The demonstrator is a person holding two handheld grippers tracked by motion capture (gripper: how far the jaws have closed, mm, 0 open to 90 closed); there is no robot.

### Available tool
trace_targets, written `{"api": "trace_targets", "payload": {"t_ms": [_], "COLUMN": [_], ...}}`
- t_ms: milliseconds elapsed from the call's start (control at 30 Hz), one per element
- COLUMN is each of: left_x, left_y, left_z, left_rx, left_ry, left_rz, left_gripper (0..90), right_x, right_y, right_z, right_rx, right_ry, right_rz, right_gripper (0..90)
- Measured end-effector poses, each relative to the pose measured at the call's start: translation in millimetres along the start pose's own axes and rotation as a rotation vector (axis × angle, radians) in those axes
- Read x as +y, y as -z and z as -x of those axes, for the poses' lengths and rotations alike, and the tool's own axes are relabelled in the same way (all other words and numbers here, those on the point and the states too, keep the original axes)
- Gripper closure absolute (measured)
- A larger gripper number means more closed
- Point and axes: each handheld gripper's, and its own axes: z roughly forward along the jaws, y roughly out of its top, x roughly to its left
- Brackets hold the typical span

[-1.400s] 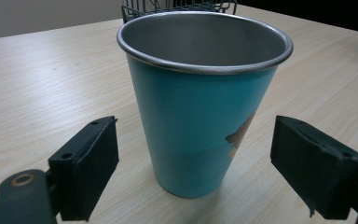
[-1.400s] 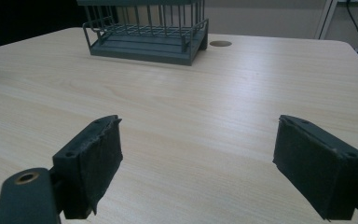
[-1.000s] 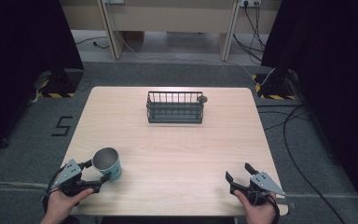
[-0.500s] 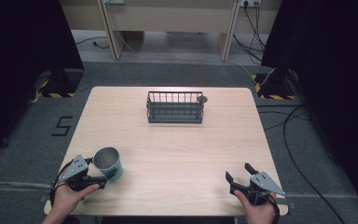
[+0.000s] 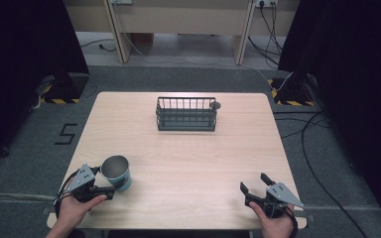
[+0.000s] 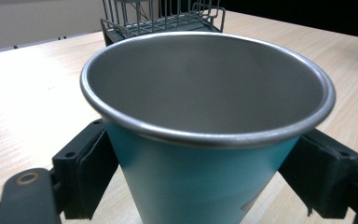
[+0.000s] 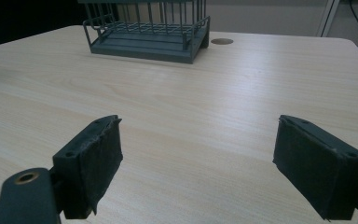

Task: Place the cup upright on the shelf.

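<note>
A teal metal cup (image 5: pixel 115 171) with a steel rim stands upright near the table's front left corner. My left gripper (image 5: pixel 115 185) is shut on the cup low on its wall. In the left gripper view the cup (image 6: pixel 200 140) sits between the two black pads (image 6: pixel 93 168), which press on both of its sides. My right gripper (image 5: pixel 253 182) rests open near the front right edge. In the right gripper view its jaws (image 7: pixel 196 163) stand wide apart over bare wood.
A dark wire basket (image 5: pixel 186 115) stands at the back middle of the wooden table (image 5: pixel 188 158), also seen in the right gripper view (image 7: pixel 149 28). A small round grommet (image 5: pixel 216 105) lies beside its right end. Cables run over the grey floor at the right.
My left gripper has slid a little forward and right around the cup. The cup has barely shifted and the right gripper has stayed still.
</note>
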Motion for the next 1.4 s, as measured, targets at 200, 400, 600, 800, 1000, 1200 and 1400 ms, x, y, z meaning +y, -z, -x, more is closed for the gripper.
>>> {"api": "trace_targets", "payload": {"t_ms": [200, 400, 600, 800, 1000, 1200, 1400], "left_x": [2.3, 7.2, 17.1, 27.3, 33.6, 40.4, 50.0], "left_y": [1.4, 5.2, 9.7, 9.1, 4.8, -2.4, -10.0], "left_z": [-0.5, -2.9, -7.8, -9.5, -8.9, -7.9, -7.3], "left_rx": [0.007, 0.018, 0.04, 0.045, 0.046, 0.038, 0.034], "left_ry": [0.002, 0.006, 0.003, -0.002, 0.003, -0.003, -0.015], "left_rz": [0.013, 0.033, 0.059, 0.077, 0.087, 0.094, 0.105], "left_gripper": [15.8, 15.8, 15.9, 15.8, 15.8, 15.9, 15.9], "right_x": [0.0, 0.0, 0.0, 0.1, -0.1, 0.0, 0.0], "right_y": [-0.1, -0.2, -0.2, -0.4, 0.2, 0.0, 0.0], "right_z": [0.1, 0.3, 0.6, 1.3, 2.2, 1.8, 1.9], "right_rx": [-0.001, 0.001, -0.001, 0.003, 0.002, 0.0, 0.0], "right_ry": [0.0, -0.005, -0.005, -0.012, -0.022, -0.019, -0.02], "right_rz": [0.001, 0.003, 0.004, 0.002, 0.008, 0.007, 0.004], "right_gripper": [16.0, 16.0, 16.0, 16.5, 16.9, 17.1, 17.2]}}
